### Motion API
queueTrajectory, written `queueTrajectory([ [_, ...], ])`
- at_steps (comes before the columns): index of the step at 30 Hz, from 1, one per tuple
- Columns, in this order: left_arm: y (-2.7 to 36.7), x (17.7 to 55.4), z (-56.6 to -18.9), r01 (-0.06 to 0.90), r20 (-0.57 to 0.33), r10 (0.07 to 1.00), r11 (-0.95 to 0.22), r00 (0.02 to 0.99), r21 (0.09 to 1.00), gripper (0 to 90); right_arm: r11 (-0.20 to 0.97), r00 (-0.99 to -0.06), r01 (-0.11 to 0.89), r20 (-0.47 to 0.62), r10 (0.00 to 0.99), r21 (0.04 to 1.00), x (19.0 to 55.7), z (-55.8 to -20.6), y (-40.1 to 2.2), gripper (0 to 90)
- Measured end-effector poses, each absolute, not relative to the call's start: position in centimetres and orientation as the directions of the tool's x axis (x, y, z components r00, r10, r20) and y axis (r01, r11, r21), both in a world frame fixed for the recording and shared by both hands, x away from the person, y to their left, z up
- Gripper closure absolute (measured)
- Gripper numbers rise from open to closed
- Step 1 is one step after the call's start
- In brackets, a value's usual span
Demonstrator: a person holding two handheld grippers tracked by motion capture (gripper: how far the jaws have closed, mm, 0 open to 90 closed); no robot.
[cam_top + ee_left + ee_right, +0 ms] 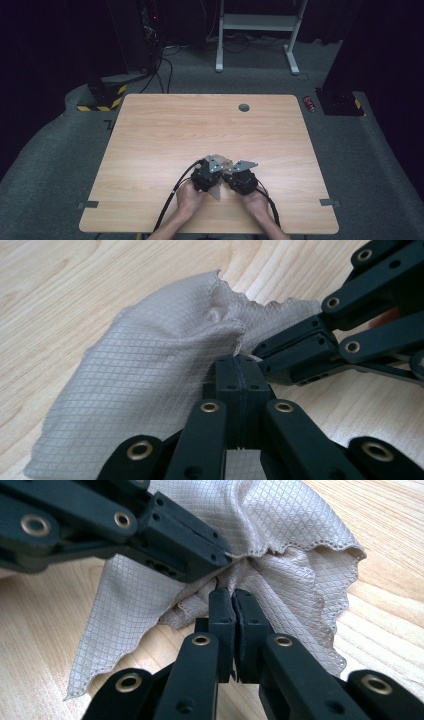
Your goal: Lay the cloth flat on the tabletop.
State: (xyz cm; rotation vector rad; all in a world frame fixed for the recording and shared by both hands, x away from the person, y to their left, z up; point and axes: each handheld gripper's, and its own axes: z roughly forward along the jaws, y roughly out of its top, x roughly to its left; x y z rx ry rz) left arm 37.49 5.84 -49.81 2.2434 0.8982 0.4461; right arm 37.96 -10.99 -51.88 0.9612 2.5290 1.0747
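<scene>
Near table's [150, 130] front edge, your left gripper [239, 371] and right gripper [229, 597] meet tip-to-tip, both jaw pairs pinching same bunched beige cloth [280, 540] edge; cloth hangs between them.

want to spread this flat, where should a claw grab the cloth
Grip the cloth at a free scalloped corner, coming in low from the side along the table. Both claws now pinch one bunched spot mid-fabric, while the thin edges hang loose.

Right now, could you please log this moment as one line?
left gripper: shut on cloth | right gripper: shut on cloth | table: wood
</scene>
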Motion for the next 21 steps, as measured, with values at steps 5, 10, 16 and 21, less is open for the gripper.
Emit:
queueTrajectory([
  [5, 7.8, 38.0, -48.6, 0.500, 0.002, 0.739, -0.459, 0.674, 0.735, 90.0, 0.518, -0.762, 0.469, 0.030, 0.647, 0.715, 37.8, -51.7, -11.3, 87.3],
  [10, 10.5, 38.8, -47.3, 0.525, -0.034, 0.781, -0.386, 0.623, 0.759, 90.0, 0.506, -0.755, 0.465, 0.027, 0.655, 0.727, 37.5, -51.1, -12.0, 87.4],
  [16, 14.9, 39.7, -47.1, 0.573, -0.090, 0.845, -0.275, 0.526, 0.772, 90.0, 0.494, -0.740, 0.462, 0.014, 0.673, 0.737, 37.2, -50.4, -13.6, 87.5],
  [21, 16.9, 40.2, -47.4, 0.585, -0.049, 0.876, -0.278, 0.480, 0.761, 90.0, 0.481, -0.723, 0.464, 0.005, 0.690, 0.744, 37.3, -50.2, -15.0, 87.5],
])
